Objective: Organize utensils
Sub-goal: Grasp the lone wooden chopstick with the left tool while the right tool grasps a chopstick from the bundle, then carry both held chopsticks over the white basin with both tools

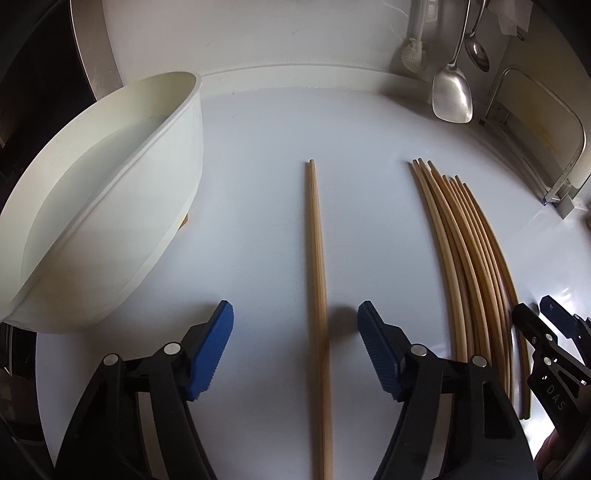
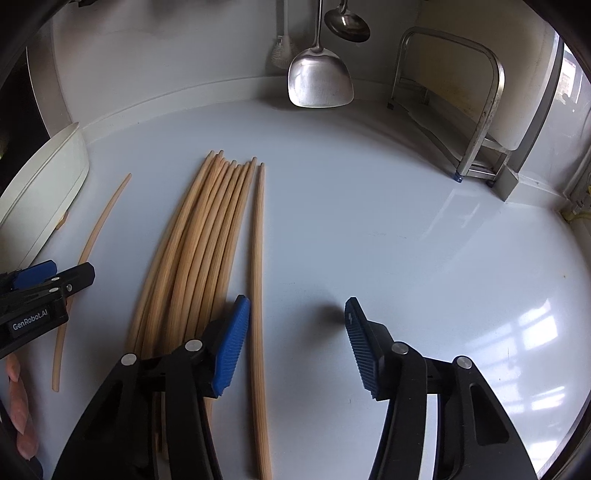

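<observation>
One wooden chopstick (image 1: 318,280) lies lengthwise on the white counter (image 1: 258,147) between the blue pads of my left gripper (image 1: 295,314). The pads stand apart and neither touches it. A bundle of several chopsticks (image 1: 469,258) lies to its right, with my right gripper (image 1: 533,308) at its near end. In the right wrist view, a single chopstick (image 2: 257,280) lies just right of the bundle (image 2: 199,240), inside my right gripper (image 2: 295,306) and close beside its left pad. The jaws are open and not clamped on it. My left gripper (image 2: 55,273) shows at the left edge over the other chopstick (image 2: 99,221).
A white oval tub (image 1: 110,184) stands at the left of the counter. A metal spatula (image 2: 319,77), a ladle (image 2: 347,22) and a brush (image 2: 282,51) hang on the back wall. A metal rack (image 2: 480,110) stands at the back right. Fingers of a hand (image 2: 20,417) show at the lower left.
</observation>
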Demonstrator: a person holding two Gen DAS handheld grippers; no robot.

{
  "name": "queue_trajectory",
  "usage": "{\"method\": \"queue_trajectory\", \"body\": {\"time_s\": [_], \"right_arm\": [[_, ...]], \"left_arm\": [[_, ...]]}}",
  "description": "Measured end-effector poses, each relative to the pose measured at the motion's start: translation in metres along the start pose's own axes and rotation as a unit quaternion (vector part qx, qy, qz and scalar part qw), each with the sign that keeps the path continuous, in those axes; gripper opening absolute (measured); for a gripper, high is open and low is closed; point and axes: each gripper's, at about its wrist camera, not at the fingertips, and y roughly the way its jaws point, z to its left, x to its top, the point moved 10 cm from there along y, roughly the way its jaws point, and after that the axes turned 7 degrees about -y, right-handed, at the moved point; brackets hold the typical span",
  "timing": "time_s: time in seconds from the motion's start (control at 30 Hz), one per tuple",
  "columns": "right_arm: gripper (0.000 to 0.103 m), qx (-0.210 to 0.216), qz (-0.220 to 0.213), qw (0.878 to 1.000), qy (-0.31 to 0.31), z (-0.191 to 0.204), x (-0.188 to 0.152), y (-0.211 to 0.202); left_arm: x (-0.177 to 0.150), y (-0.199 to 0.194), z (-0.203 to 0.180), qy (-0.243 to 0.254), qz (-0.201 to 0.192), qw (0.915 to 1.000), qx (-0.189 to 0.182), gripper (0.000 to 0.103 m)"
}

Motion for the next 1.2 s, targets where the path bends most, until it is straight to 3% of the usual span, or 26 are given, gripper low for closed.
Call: {"method": "queue_trajectory", "body": {"time_s": [0.1,0.23,0.3,0.37,0.43,0.47,0.77,0.9,1.2], "right_arm": [[0.047,0.004,-0.001,1.000,-0.006,0.003,0.002,0.001],[0.044,0.016,-0.003,1.000,-0.017,0.007,0.004,0.002],[0.035,0.023,-0.004,0.999,-0.026,0.011,0.006,0.002],[0.026,0.027,-0.003,0.999,-0.036,0.017,0.007,0.002],[0.009,0.030,-0.001,0.999,-0.044,0.021,0.007,0.001],[0.006,0.029,0.000,0.998,-0.047,0.022,0.007,0.001],[0.006,0.059,0.005,0.998,-0.015,0.014,0.003,-0.004],[0.006,0.064,0.001,0.998,-0.009,0.008,0.005,-0.016],[0.006,0.090,-0.031,0.995,-0.021,0.004,0.037,-0.077]], "left_arm": [[0.001,0.000,0.000,-0.006,0.002,1.0000,0.002,0.065],[0.000,-0.003,-0.002,-0.003,-0.001,1.0000,0.000,0.051],[-0.001,-0.004,-0.004,-0.004,-0.002,1.0000,-0.001,0.043],[-0.001,-0.005,-0.005,-0.006,-0.003,1.0000,-0.002,0.029],[-0.002,-0.007,-0.006,-0.006,-0.002,1.0000,-0.005,0.011],[-0.003,-0.007,-0.007,-0.005,0.000,1.0000,-0.007,0.008],[-0.018,-0.007,-0.011,-0.011,0.016,0.9995,-0.025,0.007],[-0.021,-0.018,-0.011,-0.013,0.008,0.9998,-0.016,0.007],[0.012,-0.100,-0.014,-0.026,-0.036,0.9989,-0.014,0.007]]}}
